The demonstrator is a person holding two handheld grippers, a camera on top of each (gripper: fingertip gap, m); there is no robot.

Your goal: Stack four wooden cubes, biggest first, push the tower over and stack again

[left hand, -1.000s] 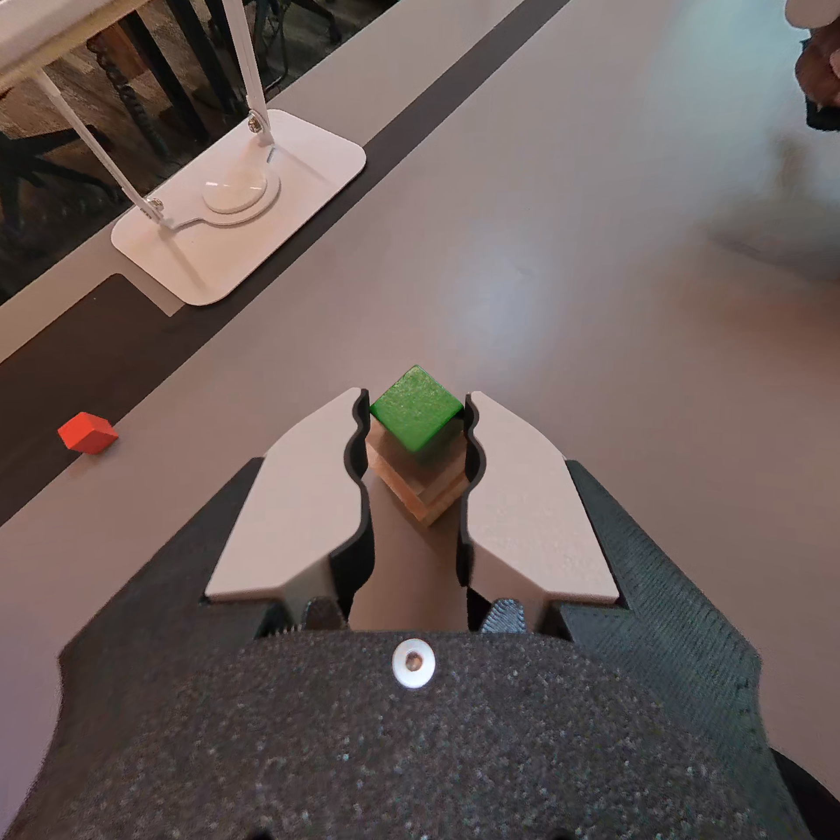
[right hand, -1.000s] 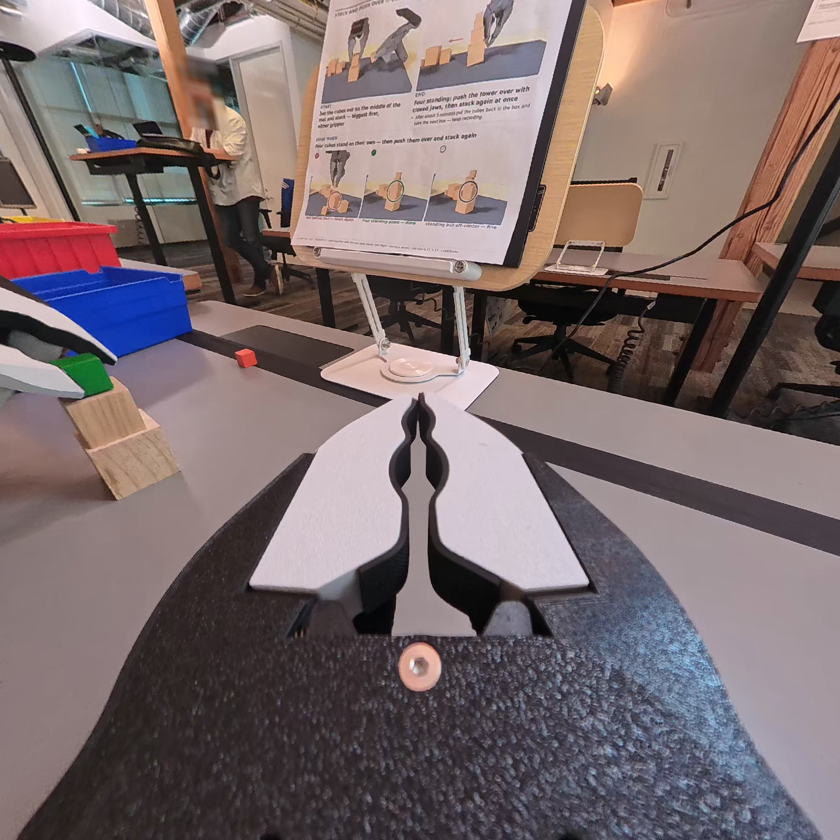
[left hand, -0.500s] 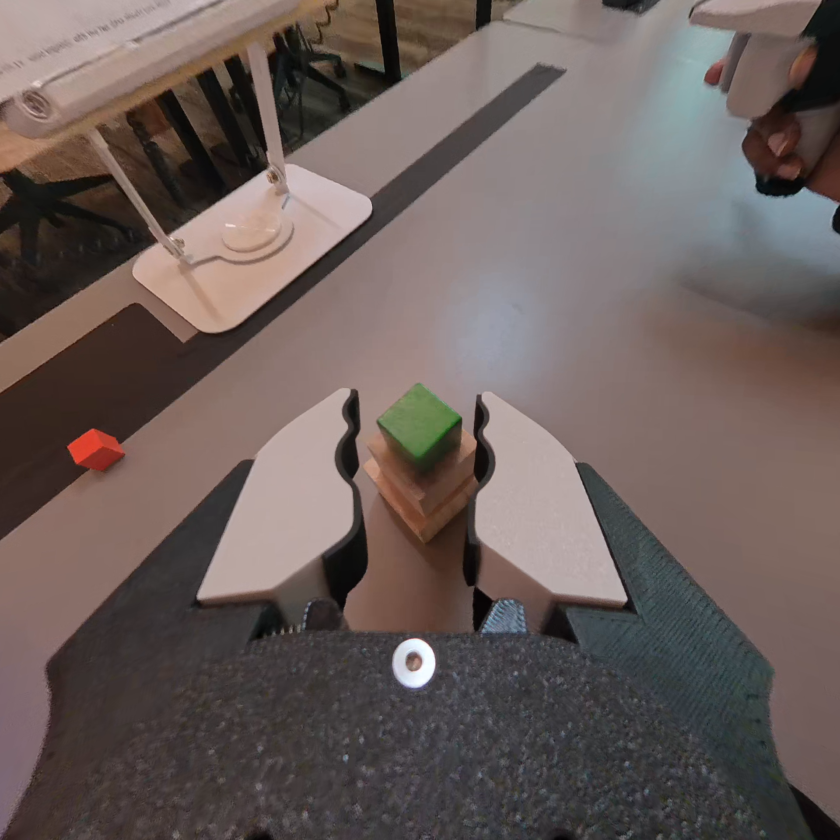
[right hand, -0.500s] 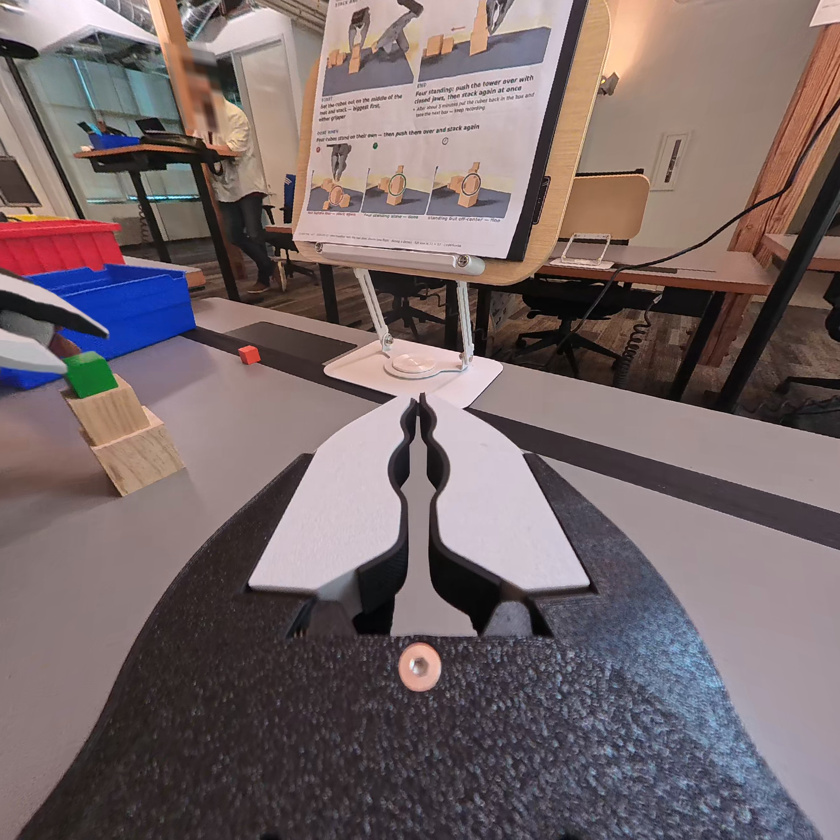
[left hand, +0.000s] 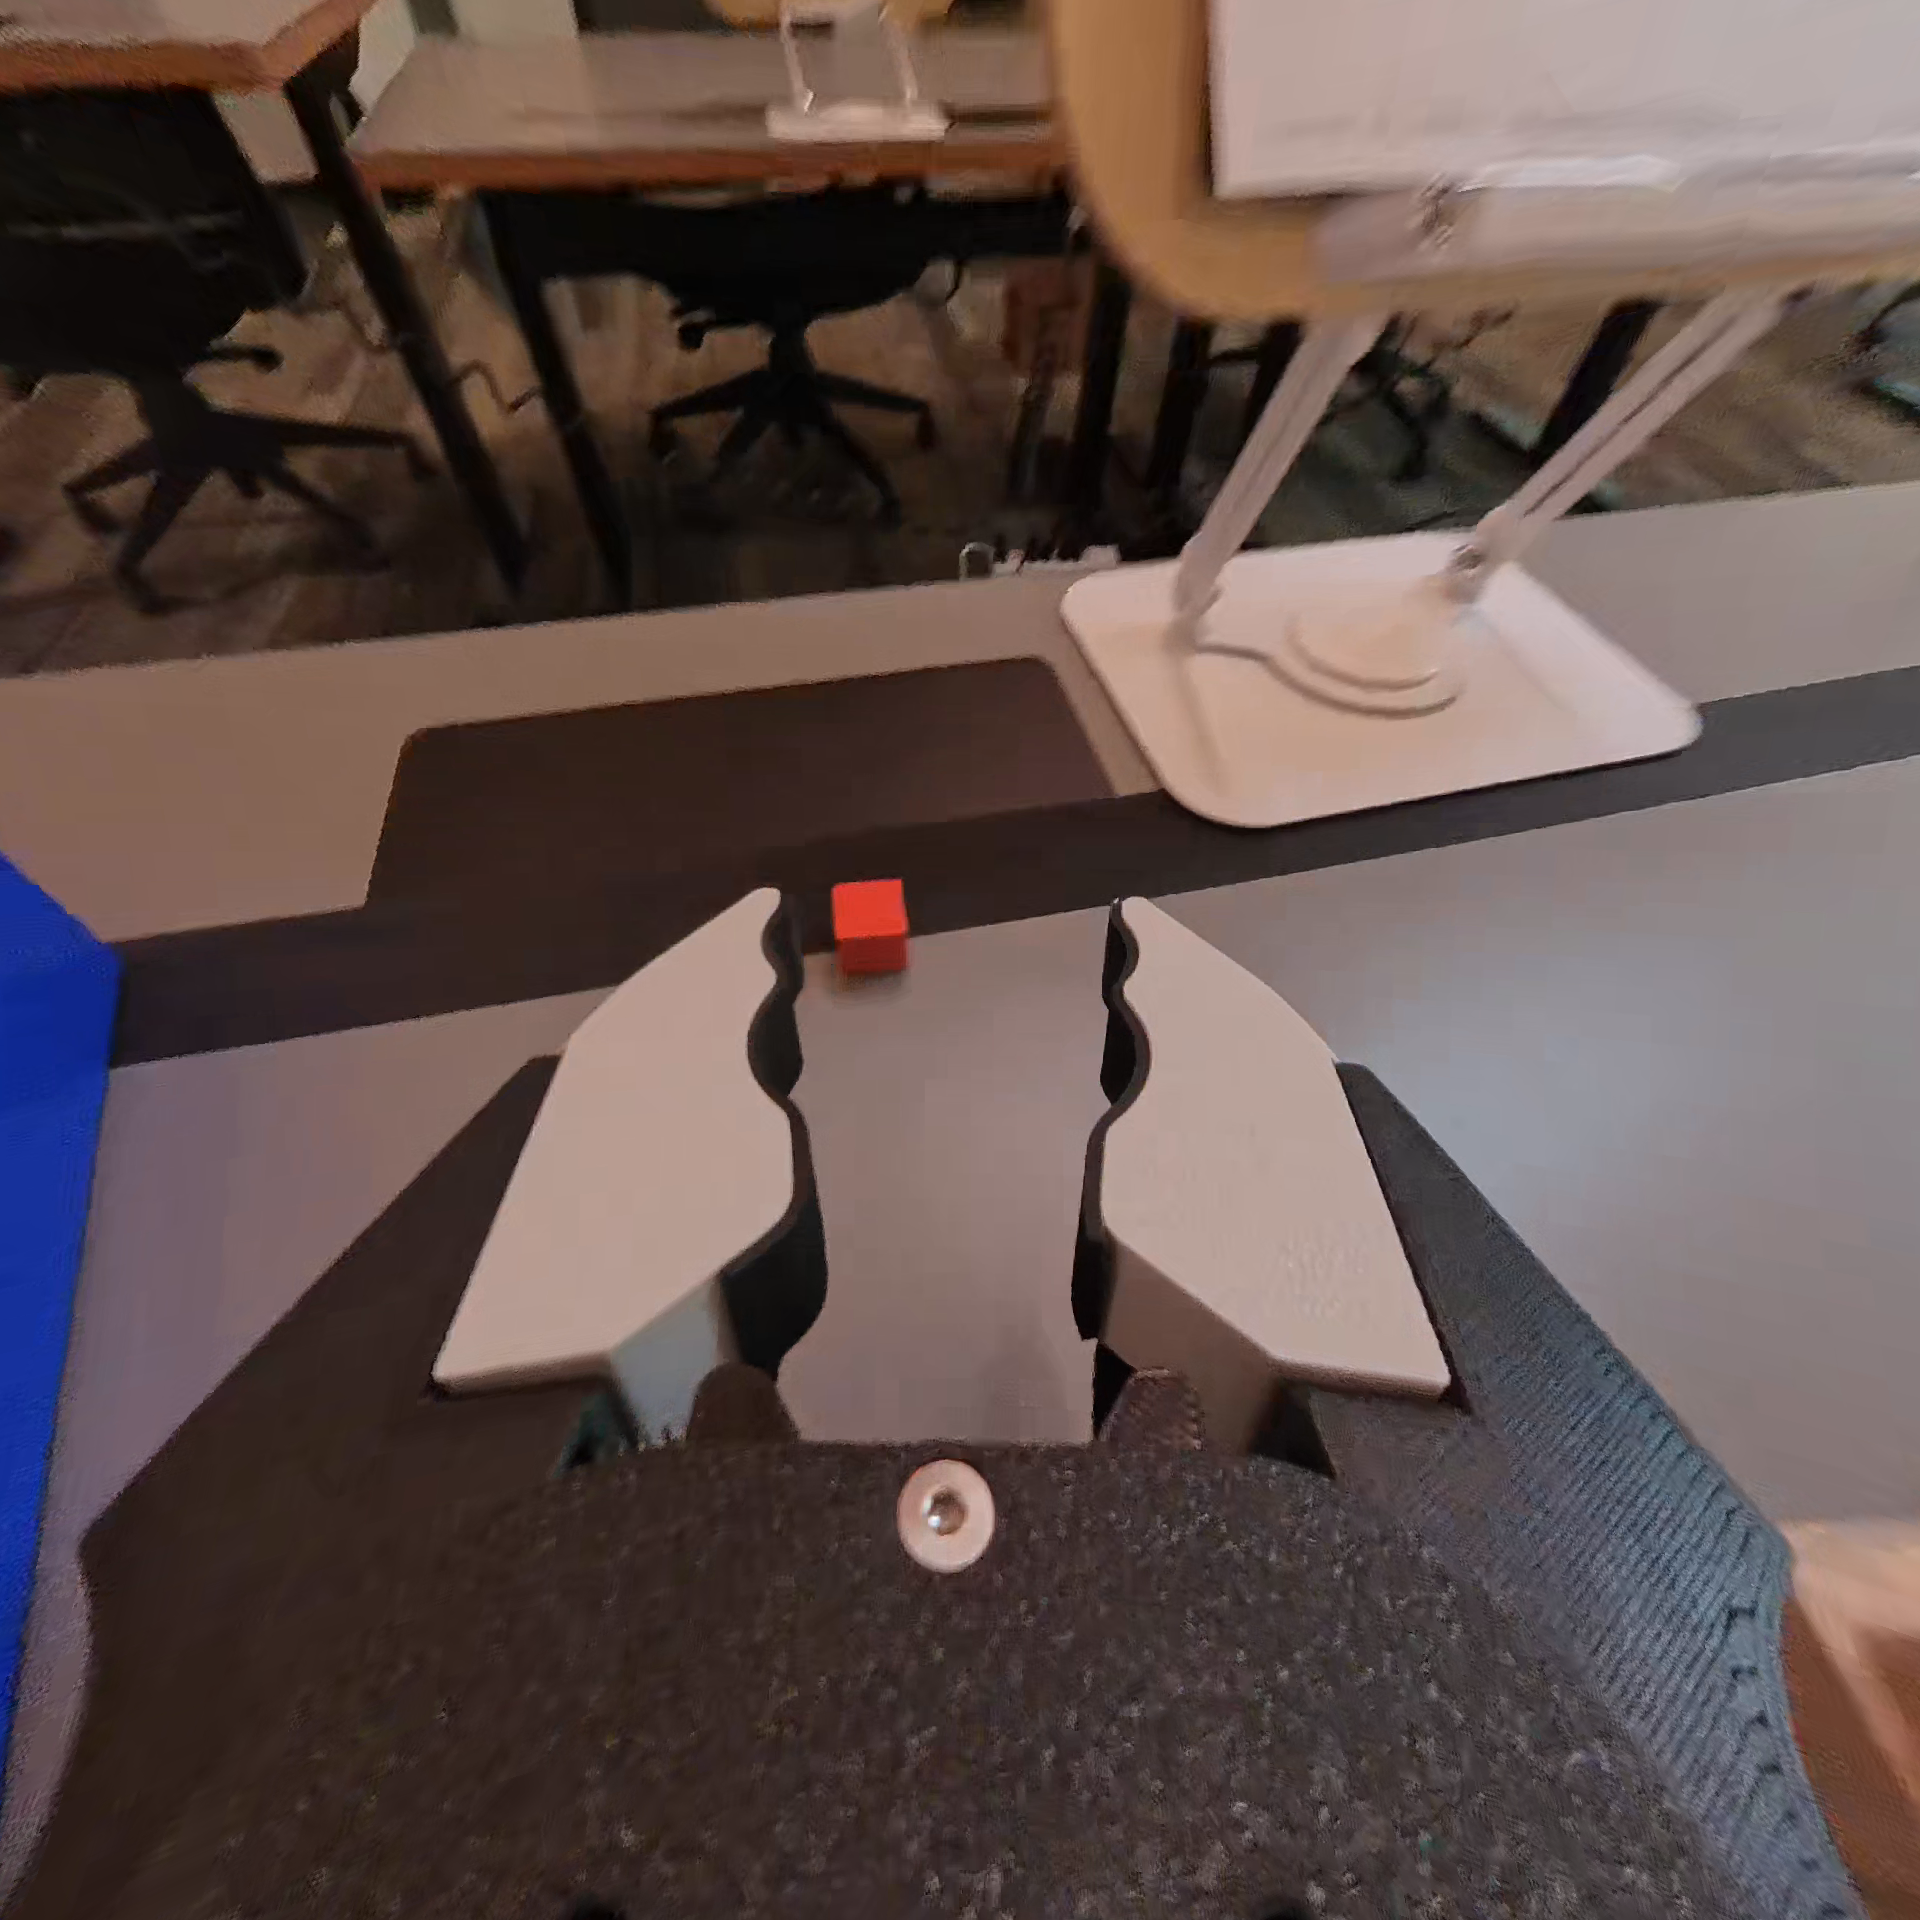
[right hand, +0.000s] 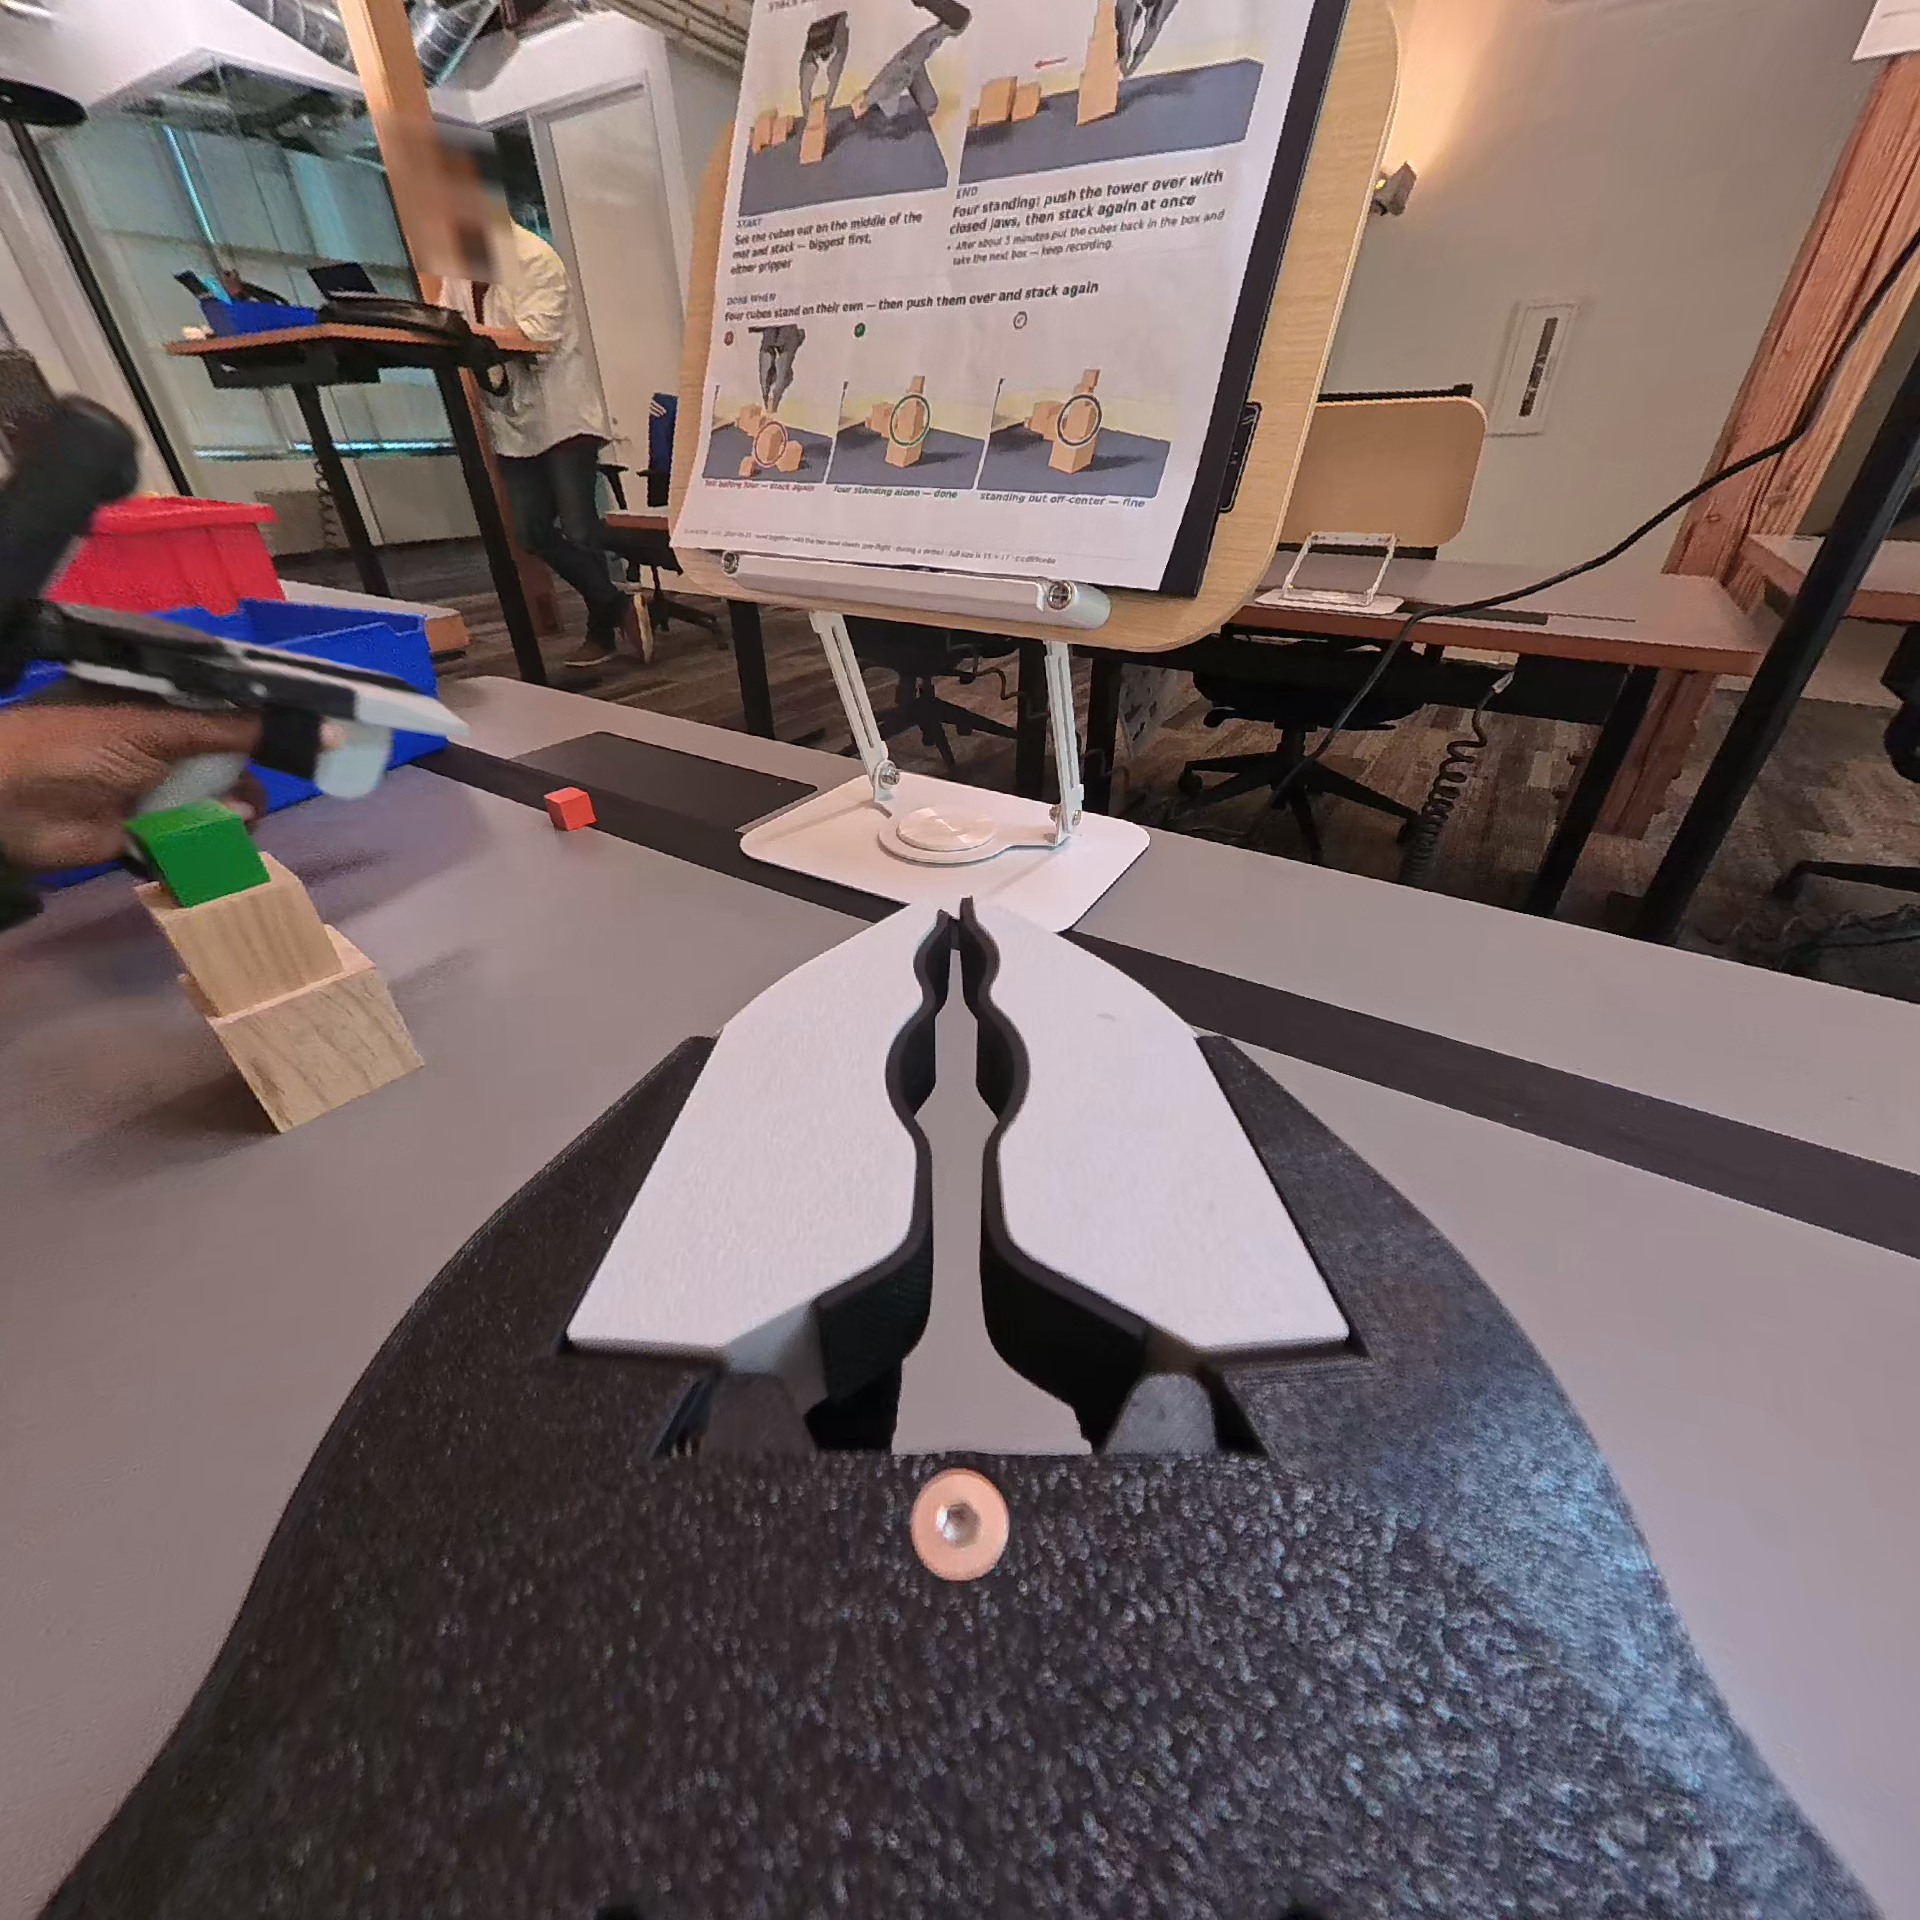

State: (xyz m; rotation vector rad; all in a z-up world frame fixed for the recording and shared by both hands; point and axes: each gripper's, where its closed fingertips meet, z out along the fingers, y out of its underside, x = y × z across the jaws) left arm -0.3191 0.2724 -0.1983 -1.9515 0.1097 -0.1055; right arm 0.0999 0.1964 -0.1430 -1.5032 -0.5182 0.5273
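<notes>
The left gripper (left hand: 945, 914) has its jaws spread wide with nothing between the pads; the small red cube (left hand: 871, 925) sits beyond the tips, close to the left fingertip (left hand: 764, 914) and apart from it, on the edge of the dark strip (left hand: 1351, 831) crossing the grey table (left hand: 1558, 987). Right of the cube, the white stand base (left hand: 1382, 707) rests on the same strip. The right gripper (right hand: 958, 914) has its jaws pressed together, gripping nothing, its tips short of the stand base (right hand: 945, 842). Left of that base, a green cube (right hand: 197, 847) tops two stacked wooden blocks (right hand: 281, 987). To take the red cube squarely, I judge the open jaws should shift slightly leftward so it centres between both pads.
</notes>
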